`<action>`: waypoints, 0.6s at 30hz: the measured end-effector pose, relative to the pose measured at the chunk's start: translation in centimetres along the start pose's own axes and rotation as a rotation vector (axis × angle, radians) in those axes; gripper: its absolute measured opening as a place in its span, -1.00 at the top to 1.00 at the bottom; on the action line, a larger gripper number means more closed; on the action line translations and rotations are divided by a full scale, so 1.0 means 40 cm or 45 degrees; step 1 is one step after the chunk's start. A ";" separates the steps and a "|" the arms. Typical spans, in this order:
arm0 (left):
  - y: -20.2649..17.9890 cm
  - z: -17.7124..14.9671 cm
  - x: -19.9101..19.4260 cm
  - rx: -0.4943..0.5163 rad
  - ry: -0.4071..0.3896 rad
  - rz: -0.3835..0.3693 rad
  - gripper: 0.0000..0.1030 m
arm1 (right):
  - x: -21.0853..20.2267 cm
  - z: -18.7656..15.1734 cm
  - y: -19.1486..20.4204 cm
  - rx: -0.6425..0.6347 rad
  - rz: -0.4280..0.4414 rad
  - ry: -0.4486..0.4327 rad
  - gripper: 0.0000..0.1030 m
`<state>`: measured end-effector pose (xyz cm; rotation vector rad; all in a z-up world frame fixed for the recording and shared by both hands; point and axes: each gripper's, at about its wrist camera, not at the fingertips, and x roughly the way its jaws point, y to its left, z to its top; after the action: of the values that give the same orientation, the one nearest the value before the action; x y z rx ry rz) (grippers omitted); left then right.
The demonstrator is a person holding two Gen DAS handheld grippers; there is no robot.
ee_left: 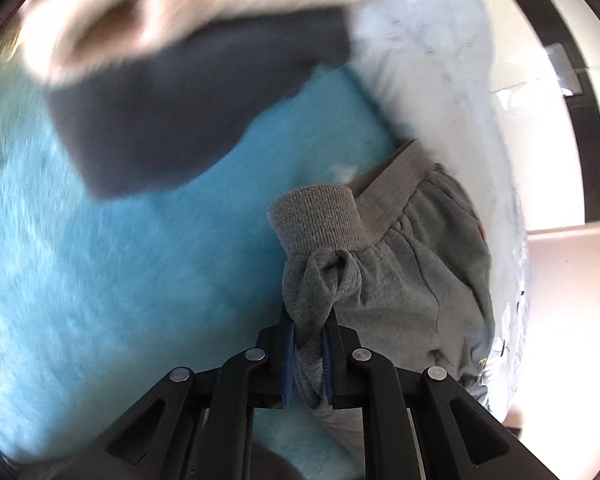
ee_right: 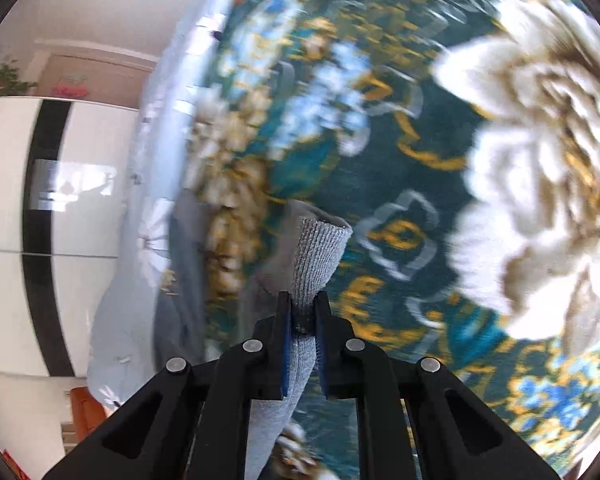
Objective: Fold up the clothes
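In the left wrist view my left gripper (ee_left: 310, 322) is shut on a bunch of grey sweatpants fabric (ee_left: 404, 280) just below a ribbed cuff (ee_left: 320, 216); the rest of the garment hangs to the right with its waistband (ee_left: 396, 176) showing. In the right wrist view my right gripper (ee_right: 303, 306) is shut on another ribbed grey cuff (ee_right: 320, 256) of the same garment, which sticks up between the fingers. More grey cloth (ee_right: 188, 280) trails off to the left.
A turquoise fluffy blanket (ee_left: 120, 280) lies under the left gripper, with a dark navy garment (ee_left: 172, 112) and a blurred pale cloth (ee_left: 180, 4) on it. A white quilt (ee_left: 440, 92) borders it. A dark green floral blanket (ee_right: 420, 160) fills the right view; white wardrobe doors (ee_right: 4, 200) stand at left.
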<state>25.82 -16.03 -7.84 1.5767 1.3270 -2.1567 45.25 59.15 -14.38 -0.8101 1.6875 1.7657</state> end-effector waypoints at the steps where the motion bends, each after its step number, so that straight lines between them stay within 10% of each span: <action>1: 0.005 -0.002 0.007 -0.009 0.012 0.010 0.76 | 0.005 -0.004 -0.025 0.024 -0.032 0.016 0.79; 6: -0.019 0.007 0.020 0.007 0.030 0.041 0.76 | 0.006 -0.010 -0.073 0.118 -0.019 0.044 0.79; 18: -0.192 0.020 -0.082 0.277 -0.116 -0.109 0.76 | -0.141 0.056 0.278 -0.313 0.396 -0.115 0.79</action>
<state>22.23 -13.19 -0.82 1.4964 1.1872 -2.4668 40.51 60.88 -2.76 -0.5799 1.6258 2.2198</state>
